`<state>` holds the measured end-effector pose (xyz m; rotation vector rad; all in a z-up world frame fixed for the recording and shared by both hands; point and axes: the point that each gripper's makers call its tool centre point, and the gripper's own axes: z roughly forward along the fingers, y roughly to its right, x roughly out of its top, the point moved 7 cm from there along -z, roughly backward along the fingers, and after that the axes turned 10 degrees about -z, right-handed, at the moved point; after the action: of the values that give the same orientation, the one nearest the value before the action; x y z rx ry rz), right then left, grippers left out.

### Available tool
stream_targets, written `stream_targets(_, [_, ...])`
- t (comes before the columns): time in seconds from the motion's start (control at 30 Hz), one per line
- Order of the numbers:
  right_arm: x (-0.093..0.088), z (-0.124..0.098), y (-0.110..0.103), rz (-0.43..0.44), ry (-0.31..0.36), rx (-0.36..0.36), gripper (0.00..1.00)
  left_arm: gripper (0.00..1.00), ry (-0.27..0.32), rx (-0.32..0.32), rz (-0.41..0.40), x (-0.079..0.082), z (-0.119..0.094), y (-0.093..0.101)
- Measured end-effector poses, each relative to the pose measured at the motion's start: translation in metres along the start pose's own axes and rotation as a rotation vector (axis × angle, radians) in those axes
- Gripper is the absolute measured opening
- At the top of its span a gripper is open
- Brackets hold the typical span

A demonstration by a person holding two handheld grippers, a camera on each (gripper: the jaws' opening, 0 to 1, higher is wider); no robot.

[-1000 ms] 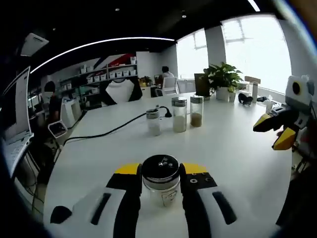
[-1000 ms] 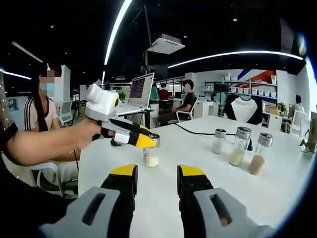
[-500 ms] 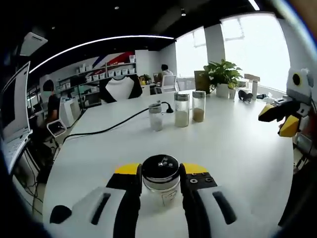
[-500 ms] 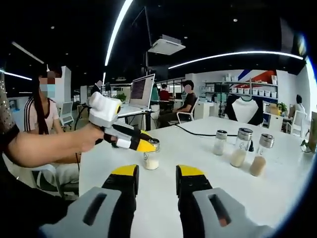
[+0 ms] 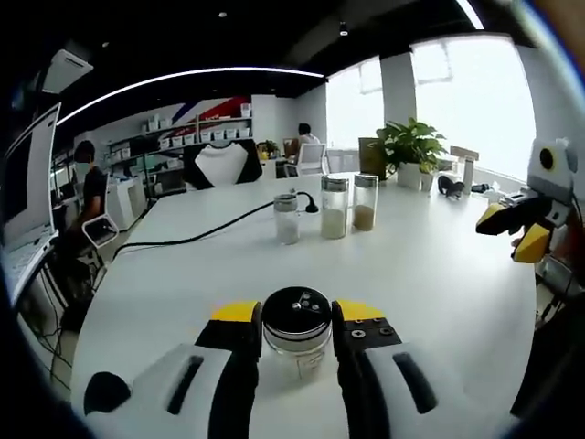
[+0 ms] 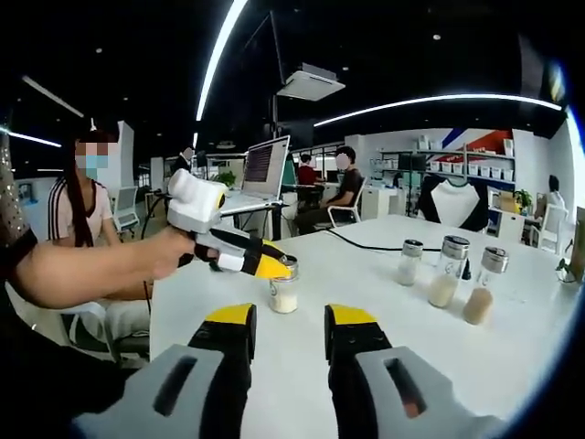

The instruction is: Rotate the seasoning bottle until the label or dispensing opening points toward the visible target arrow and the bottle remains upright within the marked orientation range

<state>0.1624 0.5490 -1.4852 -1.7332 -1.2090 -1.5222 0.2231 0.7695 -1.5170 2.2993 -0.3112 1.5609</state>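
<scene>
White table (image 5: pixel 439 274) spreads across an office, a black cable (image 5: pixel 196 240) trailing over it at centre left. Three spice jars (image 5: pixel 331 208) stand in a row at upper centre. Low centre, the left gripper (image 5: pixel 297 322) pinches the upright seasoning bottle (image 5: pixel 296 331); its label print is unreadable. In the right gripper view, the right gripper (image 6: pixel 289 322) is spread, holding nothing.

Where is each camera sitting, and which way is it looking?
Left gripper view: rides the left tool, looking across the white table towards the windows; its yellow-tipped jaws hold the seasoning bottle.
Right gripper view: rides the right tool, facing the person's forearm; its own jaws are empty.
Shared: that bottle, the three bottles, and each view catches the other tool.
</scene>
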Motion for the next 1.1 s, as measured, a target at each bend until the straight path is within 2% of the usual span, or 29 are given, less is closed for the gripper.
stream_targets(0.27, [-0.004,0.001,0.001,0.006,-0.003,-0.01,0.28,0.36,0.038,0.052,-0.043,0.006,-0.004,-0.001])
stream_targets(0.43, [-0.018,0.004,0.004,0.033,-0.027,-0.044,0.29,0.41,0.127,0.08,-0.074,0.019,-0.014,0.007])
stream_targets(0.47, [-0.023,0.005,0.006,0.046,-0.034,-0.055,0.29,0.42,0.149,0.077,-0.079,0.023,-0.017,0.011])
stream_targets(0.57, [-0.027,0.005,0.008,0.057,-0.037,-0.074,0.29,0.41,0.202,0.012,-0.125,0.029,-0.021,0.024])
stream_targets(0.77, [-0.039,0.002,0.018,0.084,-0.045,-0.139,0.28,0.42,0.235,0.011,-0.139,0.036,-0.032,0.04])
stream_targets(1.0, [-0.048,0.004,0.029,0.104,-0.052,-0.213,0.29,0.58,0.26,0.041,-0.148,0.04,-0.042,0.053])
stream_targets(1.1, [-0.052,0.008,0.033,0.11,-0.061,-0.233,0.3,0.59,0.26,0.035,-0.155,0.038,-0.045,0.059])
